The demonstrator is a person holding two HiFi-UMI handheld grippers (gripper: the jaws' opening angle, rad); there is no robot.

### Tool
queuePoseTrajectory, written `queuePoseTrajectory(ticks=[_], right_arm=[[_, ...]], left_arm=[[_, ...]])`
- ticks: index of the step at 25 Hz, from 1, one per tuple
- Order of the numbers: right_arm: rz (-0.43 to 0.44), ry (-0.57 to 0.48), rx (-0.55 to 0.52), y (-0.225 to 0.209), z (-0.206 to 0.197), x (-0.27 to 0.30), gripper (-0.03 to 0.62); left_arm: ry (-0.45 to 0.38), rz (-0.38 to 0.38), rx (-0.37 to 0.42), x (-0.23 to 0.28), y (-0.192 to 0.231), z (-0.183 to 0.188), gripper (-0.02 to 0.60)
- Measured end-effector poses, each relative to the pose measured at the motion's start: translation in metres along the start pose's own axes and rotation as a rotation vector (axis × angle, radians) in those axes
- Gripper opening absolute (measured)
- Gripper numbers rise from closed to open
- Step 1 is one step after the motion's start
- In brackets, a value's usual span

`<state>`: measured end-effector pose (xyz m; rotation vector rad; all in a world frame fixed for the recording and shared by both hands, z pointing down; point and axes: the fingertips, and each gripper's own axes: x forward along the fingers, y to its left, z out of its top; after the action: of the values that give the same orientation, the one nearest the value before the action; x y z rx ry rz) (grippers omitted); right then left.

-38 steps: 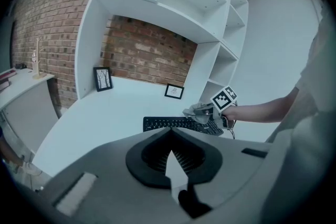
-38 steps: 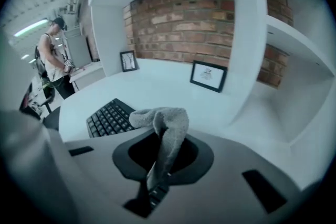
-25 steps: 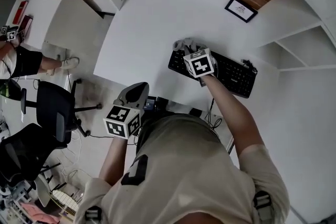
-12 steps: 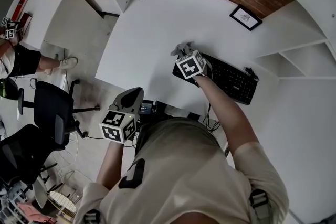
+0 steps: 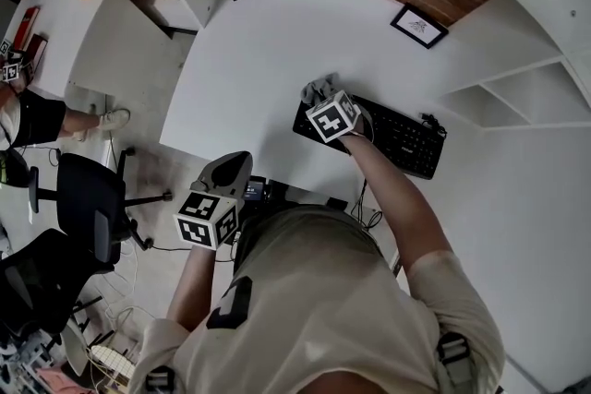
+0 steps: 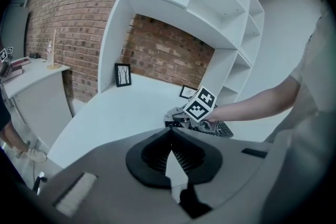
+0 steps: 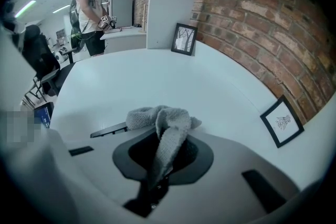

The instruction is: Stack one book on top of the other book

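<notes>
While right gripper (image 7: 163, 150) jaws pinch grey cloth (image 7: 157, 115) above keyboard (image 5: 402, 138), no book visible on white desk (image 5: 249, 51). Left gripper (image 6: 170, 152) jaws closed together, nothing between, held off desk's near edge. Looks like wiping, not stacking: keep pressure light, drag along key rows.

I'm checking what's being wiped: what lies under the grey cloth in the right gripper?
The left end of the black keyboard, on the white desk. The keys directly beneath the grey cloth are covered; the right gripper is clamped on it.
</notes>
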<state>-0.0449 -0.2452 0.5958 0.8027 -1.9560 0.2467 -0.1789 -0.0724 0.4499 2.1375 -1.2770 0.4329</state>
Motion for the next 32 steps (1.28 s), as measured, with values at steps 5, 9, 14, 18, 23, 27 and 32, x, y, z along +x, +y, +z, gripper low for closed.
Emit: queuePoseTrajectory(ticks=[5, 9, 14, 18, 23, 27, 32], right_arm=[[-0.012, 0.015, 0.003, -0.01, -0.019, -0.003, 0.023], [-0.014, 0.021, 0.006, -0.014, -0.027, -0.009, 0.023], [-0.031, 0.013, 0.018, -0.022, -0.04, -0.015, 0.024], [-0.037, 0.026, 0.017, -0.029, -0.053, -0.022, 0.023], [-0.057, 0.031, 0.033, -0.042, -0.07, -0.03, 0.024], [-0.082, 0.035, 0.059, -0.053, -0.084, -0.035, 0.023], [-0.11, 0.052, 0.077, -0.061, -0.105, -0.045, 0.023]], left_arm=[[0.002, -0.012, 0.004, 0.005, -0.012, -0.003, 0.003], [-0.003, -0.017, 0.009, 0.006, -0.021, -0.003, 0.003], [0.002, -0.013, 0.013, 0.006, -0.029, -0.007, 0.003], [-0.001, -0.018, 0.026, 0.01, -0.039, -0.003, 0.003], [-0.002, -0.032, 0.047, 0.018, -0.049, 0.002, 0.003], [0.005, -0.051, 0.077, 0.025, -0.055, 0.004, 0.003], [0.01, -0.066, 0.096, 0.027, -0.061, 0.007, 0.003]])
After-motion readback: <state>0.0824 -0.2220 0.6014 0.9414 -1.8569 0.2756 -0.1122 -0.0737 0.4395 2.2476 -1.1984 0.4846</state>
